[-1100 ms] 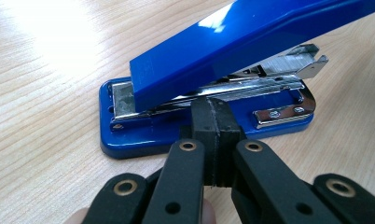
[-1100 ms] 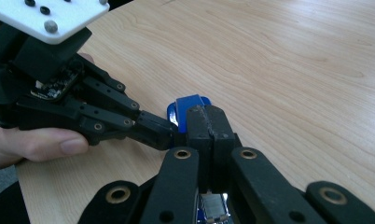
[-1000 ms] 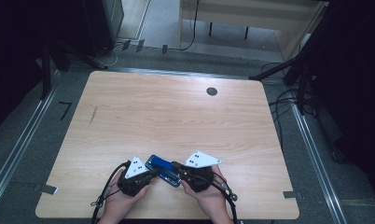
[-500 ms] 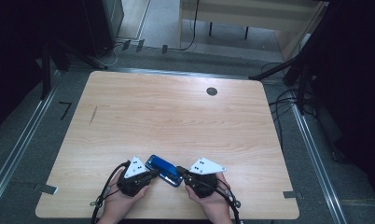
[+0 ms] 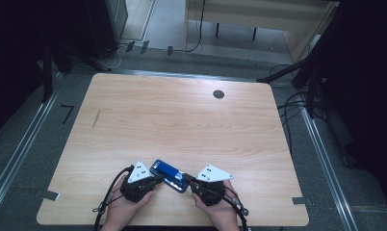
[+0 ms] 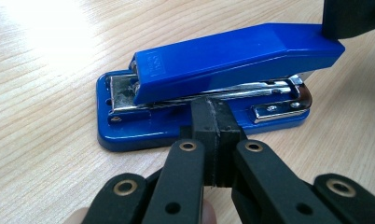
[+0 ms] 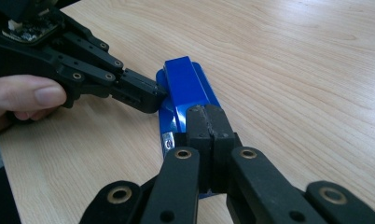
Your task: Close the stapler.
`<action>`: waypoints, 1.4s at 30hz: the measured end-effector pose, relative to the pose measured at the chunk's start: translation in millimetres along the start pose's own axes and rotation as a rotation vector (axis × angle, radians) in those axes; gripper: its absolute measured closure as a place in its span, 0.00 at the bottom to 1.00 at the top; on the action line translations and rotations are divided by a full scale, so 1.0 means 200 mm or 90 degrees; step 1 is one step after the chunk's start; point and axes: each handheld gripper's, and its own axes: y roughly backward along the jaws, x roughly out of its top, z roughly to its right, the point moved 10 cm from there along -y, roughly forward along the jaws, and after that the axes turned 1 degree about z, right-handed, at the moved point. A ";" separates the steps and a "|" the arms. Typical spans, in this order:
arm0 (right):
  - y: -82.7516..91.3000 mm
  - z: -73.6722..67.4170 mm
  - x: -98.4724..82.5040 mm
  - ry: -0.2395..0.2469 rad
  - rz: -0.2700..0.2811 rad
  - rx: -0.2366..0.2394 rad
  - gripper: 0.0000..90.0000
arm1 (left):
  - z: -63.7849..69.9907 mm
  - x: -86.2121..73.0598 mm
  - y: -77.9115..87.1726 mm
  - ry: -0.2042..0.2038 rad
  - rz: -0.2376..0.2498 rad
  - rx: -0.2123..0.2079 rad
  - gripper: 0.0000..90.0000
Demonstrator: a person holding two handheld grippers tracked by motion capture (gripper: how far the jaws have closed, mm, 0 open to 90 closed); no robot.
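Observation:
A blue stapler [image 5: 166, 172] lies flat on the wooden table [image 5: 182, 120] near its front edge, between my two grippers. My left gripper [image 5: 159, 178] is shut with nothing between its jaws; in the left gripper view its tip [image 6: 212, 116] presses against the long side of the stapler [image 6: 232, 56], at the gap between top arm and base. My right gripper [image 5: 184, 177] is shut too, and its tip [image 7: 208, 116] rests on the near end of the stapler [image 7: 183, 86]. The left gripper [image 7: 143, 95] meets the stapler's side there.
A dark round grommet [image 5: 219, 94] sits in the tabletop at the far right. A short dark mark [image 5: 96, 118] is on the left part. Cables [image 5: 297, 103] trail on the floor to the right, and a wooden cabinet [image 5: 259, 19] stands beyond the table.
My right gripper has drawn back slightly toward the table's front edge. The left gripper and the stapler have kept their places.

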 end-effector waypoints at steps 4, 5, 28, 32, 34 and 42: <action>0.00 0.01 -0.01 -0.005 0.004 -0.002 1.00 | 0.00 0.00 0.00 0.001 0.000 0.001 1.00; 0.00 0.01 -0.01 0.002 0.003 -0.006 1.00 | 0.00 0.00 0.00 0.000 0.000 0.000 1.00; 0.05 -0.06 -0.05 -0.026 0.020 -0.019 1.00 | -0.03 0.00 0.06 0.019 0.027 0.012 1.00; 0.03 -0.08 -0.07 -0.025 0.006 -0.011 1.00 | -0.07 -0.01 0.10 0.015 0.030 0.035 0.95; 0.02 -0.09 -0.08 -0.025 0.000 -0.010 1.00 | -0.09 -0.02 0.13 0.025 0.036 0.038 0.92; -0.01 -0.10 -0.11 -0.021 -0.011 -0.007 1.00 | -0.26 -0.05 0.26 0.071 0.061 0.098 0.73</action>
